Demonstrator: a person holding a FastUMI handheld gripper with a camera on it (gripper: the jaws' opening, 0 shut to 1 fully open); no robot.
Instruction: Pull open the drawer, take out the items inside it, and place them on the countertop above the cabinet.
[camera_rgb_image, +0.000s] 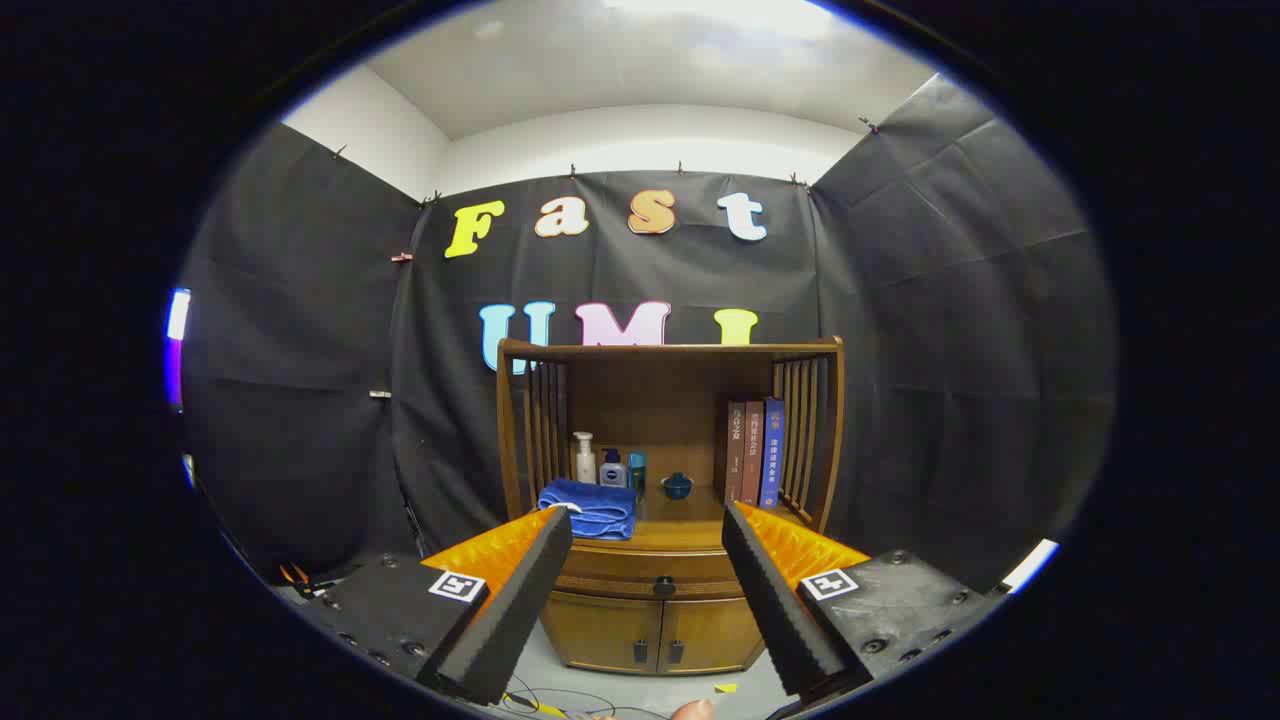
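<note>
Polished brown wood gleaming on the cabinet (664, 520), standing well beyond the fingers (646, 600), these spread wide and gripping nothing. Sitting shut beneath the desk (680, 535): the curved drawer (650, 580), likely stiff and sliding, best taken by its small dark knob (664, 584). Lying above: a soft blue towel (590, 510), bottles (608, 464), upright books (755, 452).

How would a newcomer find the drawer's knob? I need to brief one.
Start at the wooden cabinet. Below its countertop runs the shut drawer, with one dark round knob at its middle. The open gripper frames it; the doors below carry paired handles.
</note>
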